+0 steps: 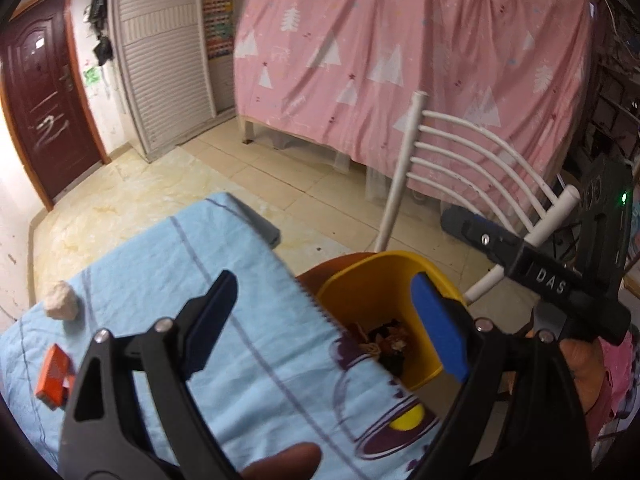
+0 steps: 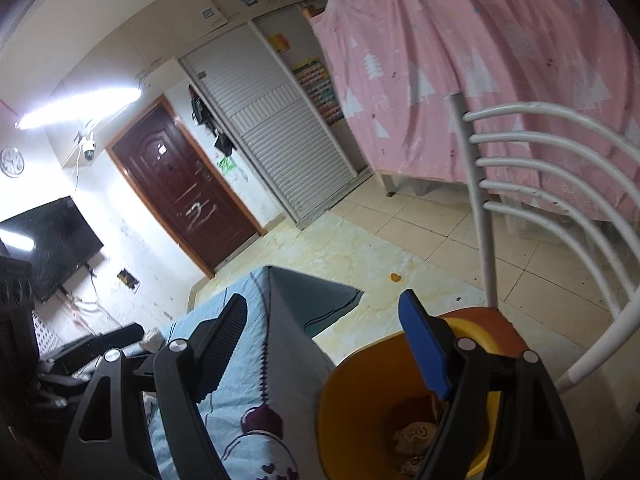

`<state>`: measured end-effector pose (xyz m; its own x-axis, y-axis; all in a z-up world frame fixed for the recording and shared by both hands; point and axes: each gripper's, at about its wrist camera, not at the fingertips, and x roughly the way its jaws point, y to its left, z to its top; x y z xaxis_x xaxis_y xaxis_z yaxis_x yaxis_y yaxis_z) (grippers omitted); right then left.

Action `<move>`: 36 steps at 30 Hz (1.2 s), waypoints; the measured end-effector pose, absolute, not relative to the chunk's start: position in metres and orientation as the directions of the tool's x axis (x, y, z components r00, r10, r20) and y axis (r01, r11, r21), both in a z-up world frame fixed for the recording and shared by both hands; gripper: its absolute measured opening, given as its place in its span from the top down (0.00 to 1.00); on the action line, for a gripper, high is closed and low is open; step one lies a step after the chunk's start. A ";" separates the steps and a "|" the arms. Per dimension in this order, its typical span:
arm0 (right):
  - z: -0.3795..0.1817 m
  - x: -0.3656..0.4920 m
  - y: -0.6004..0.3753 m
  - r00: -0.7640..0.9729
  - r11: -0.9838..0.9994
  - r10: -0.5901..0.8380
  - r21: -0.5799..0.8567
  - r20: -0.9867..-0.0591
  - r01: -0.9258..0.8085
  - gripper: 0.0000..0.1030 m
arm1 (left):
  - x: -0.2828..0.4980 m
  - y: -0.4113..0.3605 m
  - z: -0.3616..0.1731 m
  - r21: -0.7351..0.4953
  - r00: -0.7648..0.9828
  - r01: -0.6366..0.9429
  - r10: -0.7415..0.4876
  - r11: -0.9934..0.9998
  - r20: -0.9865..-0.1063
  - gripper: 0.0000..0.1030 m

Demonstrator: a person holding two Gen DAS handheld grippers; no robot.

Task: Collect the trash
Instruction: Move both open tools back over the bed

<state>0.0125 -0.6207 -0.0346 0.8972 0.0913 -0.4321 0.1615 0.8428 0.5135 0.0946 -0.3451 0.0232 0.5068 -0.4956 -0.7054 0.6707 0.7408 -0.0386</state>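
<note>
A yellow bin (image 1: 372,292) with brown scraps inside stands on an orange chair seat beside the table; it also shows in the right wrist view (image 2: 356,396). My left gripper (image 1: 328,316) is open and empty, above the table edge and the bin. My right gripper (image 2: 324,344) is open and empty, over the bin's rim; its body shows at the right in the left wrist view (image 1: 540,276). On the light blue tablecloth (image 1: 160,264) lie a crumpled white wad (image 1: 60,302) and an orange-red packet (image 1: 54,376), both left of my left gripper.
A white chair back (image 1: 472,168) rises behind the bin. A pink tree-print curtain (image 1: 400,52) hangs beyond. The tiled floor (image 1: 224,168) runs to a brown door (image 1: 40,92) and a slatted wardrobe (image 1: 164,64). A small orange scrap (image 2: 396,277) lies on the floor.
</note>
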 end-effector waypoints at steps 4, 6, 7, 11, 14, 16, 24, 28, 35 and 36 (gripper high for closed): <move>-0.034 0.028 -0.597 0.884 0.856 0.125 0.500 -0.450 0.134 0.28 | 0.105 -0.318 0.031 -0.044 0.537 0.637 -0.484 0.769 -0.691 0.17; -0.032 0.033 -0.589 0.879 0.863 0.138 0.491 -0.456 0.119 0.28 | 0.110 -0.304 0.034 -0.041 0.556 0.617 -0.472 0.786 -0.685 0.15; -0.031 0.037 -0.582 0.876 0.868 0.146 0.484 -0.460 0.110 0.28 | 0.112 -0.297 0.035 -0.039 0.564 0.607 -0.465 0.793 -0.682 0.15; -0.025 0.052 -0.559 0.864 0.884 0.177 0.463 -0.472 0.072 0.25 | 0.119 -0.270 0.038 -0.033 0.592 0.571 -0.439 0.821 -0.676 0.15; -0.023 0.062 -0.538 0.852 0.897 0.202 0.440 -0.484 0.038 0.24 | 0.126 -0.249 0.040 -0.020 0.611 0.543 -0.411 0.840 -0.677 0.13; -0.021 0.068 -0.525 0.845 0.903 0.216 0.430 -0.490 0.018 0.24 | 0.130 -0.233 0.041 -0.016 0.617 0.526 -0.394 0.851 -0.682 0.10; -0.021 0.091 -0.477 0.807 0.916 0.276 0.396 -0.522 -0.058 0.23 | 0.146 -0.175 0.039 0.024 0.658 0.430 -0.296 0.902 -0.692 0.10; -0.021 0.098 -0.455 0.790 0.919 0.306 0.383 -0.531 -0.098 0.23 | 0.159 -0.147 0.033 0.030 0.660 0.350 -0.224 0.936 -0.717 0.10; -0.022 0.106 -0.420 0.759 0.918 0.353 0.361 -0.547 -0.166 0.22 | 0.171 -0.115 0.020 0.006 0.635 0.257 -0.164 0.966 -0.755 0.11; -0.022 0.106 -0.417 0.756 0.917 0.358 0.359 -0.548 -0.174 0.22 | 0.171 -0.112 0.017 0.005 0.629 0.251 -0.160 0.968 -0.761 0.12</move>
<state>0.1064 -0.4167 -0.0221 0.7561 0.3579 -0.5480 -0.1738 0.9170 0.3591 0.1710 -0.1118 0.0175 0.6292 -0.1597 -0.7606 0.2515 0.9678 0.0049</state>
